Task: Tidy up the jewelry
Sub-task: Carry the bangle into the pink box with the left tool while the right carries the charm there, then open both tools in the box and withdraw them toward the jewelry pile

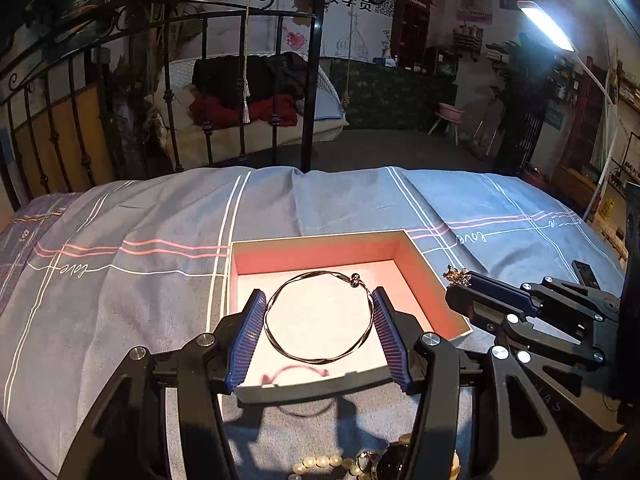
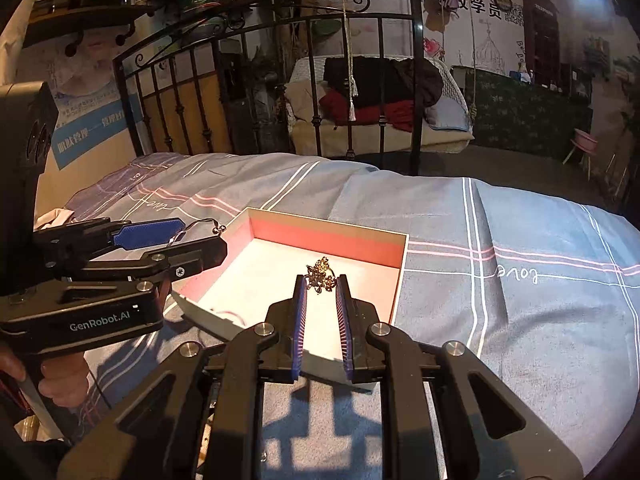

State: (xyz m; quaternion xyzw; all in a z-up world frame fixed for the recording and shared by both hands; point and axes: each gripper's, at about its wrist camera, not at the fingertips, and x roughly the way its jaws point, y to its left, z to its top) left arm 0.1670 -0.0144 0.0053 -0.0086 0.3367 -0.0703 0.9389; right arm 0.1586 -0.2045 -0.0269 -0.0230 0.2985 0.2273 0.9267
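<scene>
I had the left gripper (image 1: 319, 312) clamped on a twisted silver bangle (image 1: 318, 316) at centre frame, over the open red-walled box (image 1: 316, 252) on the bed's blue plaid cover (image 1: 120, 300). The right gripper (image 2: 321, 284) pinched a small gold ornament (image 2: 320, 274) at its fingertips, above the same box.

The left gripper (image 1: 319, 316) points forward and downward, its jaws standing half apart with the blue ribbed pads pressed on opposite sides of a thin silver bangle (image 1: 318, 317). The right gripper (image 2: 321, 285) tilts down likewise, jaws nearly together, pinching a small gold ornament (image 2: 320, 275) at their tips. A hand (image 2: 60, 378) grips the left gripper's handle.
</scene>
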